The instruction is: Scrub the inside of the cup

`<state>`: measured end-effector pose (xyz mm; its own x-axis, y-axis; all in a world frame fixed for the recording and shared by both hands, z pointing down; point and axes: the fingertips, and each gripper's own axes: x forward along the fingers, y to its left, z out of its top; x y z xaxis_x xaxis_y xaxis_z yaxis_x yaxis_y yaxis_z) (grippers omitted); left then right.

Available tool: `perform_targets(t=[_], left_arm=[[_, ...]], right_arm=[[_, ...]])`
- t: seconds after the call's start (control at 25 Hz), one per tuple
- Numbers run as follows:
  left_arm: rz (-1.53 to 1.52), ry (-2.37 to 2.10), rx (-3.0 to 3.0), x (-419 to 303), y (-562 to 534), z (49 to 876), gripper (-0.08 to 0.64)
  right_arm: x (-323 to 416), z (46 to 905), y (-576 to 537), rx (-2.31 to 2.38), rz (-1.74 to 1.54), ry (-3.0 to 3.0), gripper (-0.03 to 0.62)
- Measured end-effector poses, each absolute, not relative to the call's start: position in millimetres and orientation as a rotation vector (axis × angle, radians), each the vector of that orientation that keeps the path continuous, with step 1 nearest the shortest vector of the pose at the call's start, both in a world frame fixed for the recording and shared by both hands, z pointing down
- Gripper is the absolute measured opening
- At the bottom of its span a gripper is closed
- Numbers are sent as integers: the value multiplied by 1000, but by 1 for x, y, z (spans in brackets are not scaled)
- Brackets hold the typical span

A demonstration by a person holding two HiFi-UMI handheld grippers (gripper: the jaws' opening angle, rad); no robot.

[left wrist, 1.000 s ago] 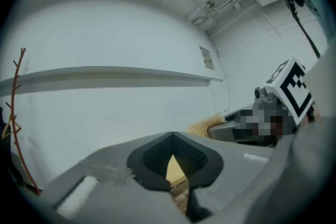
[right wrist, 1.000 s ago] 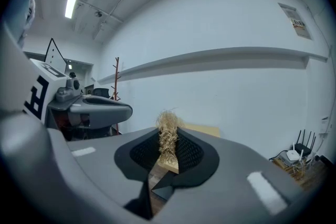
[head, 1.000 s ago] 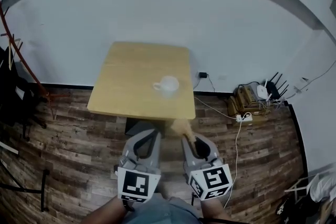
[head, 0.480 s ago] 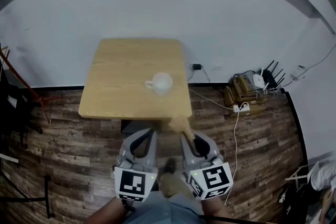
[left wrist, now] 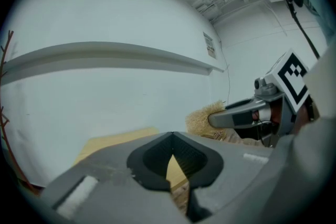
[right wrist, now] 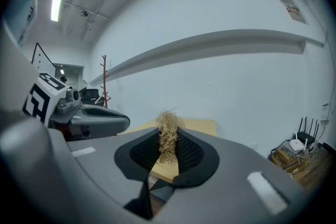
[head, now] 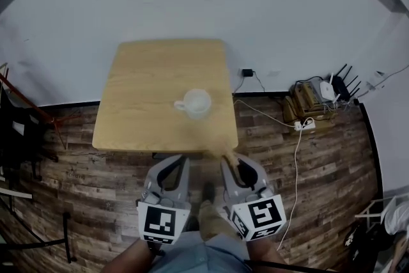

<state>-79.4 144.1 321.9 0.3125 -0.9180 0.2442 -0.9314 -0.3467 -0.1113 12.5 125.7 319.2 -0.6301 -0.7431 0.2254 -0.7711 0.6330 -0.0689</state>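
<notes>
So there's a small wooden table point(head: 147, 86) pushed against a white wall point(head: 204, 3), and everything sits around that. The white cup point(head: 194, 101) stands upright on the table, over toward its right side and closer to the near edge than the wall edge, handle sticking out left. Nothing is touching it.

Both grippers hang just short of the table's near edge, over the plank floor point(head: 96, 188). The left gripper point(head: 181, 160) is clamped fully closed on nothing, jaws meeting tip to tip. The right gripper point(head: 230, 162) is pinched on a straw-coloured scrubber point(head: 220, 149), a frizzy tuft of fibre poking out past the tips toward the table. From above the tuft looks like it about reaches the table edge, but honestly I can't tell if it's over the top yet.

Right of the table, a tangle of cables point(head: 300, 128) lies by the wall.
</notes>
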Motion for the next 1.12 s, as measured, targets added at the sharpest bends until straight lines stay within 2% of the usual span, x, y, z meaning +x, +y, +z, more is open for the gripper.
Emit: perform_targets(t=[0.2,0.56,1.12], left_arm=[[495,-1784,2523,-77,95,322,20],[470,-1846,2497,-68,26,303,20],[468,-1994,2449,-100,-11,290,20]], right_arm=[[13,318,73,1224,260,-2709,64],[18,300,0,1168,236,-2773,64],[-11,288,-41,1031,175,-2839,64]])
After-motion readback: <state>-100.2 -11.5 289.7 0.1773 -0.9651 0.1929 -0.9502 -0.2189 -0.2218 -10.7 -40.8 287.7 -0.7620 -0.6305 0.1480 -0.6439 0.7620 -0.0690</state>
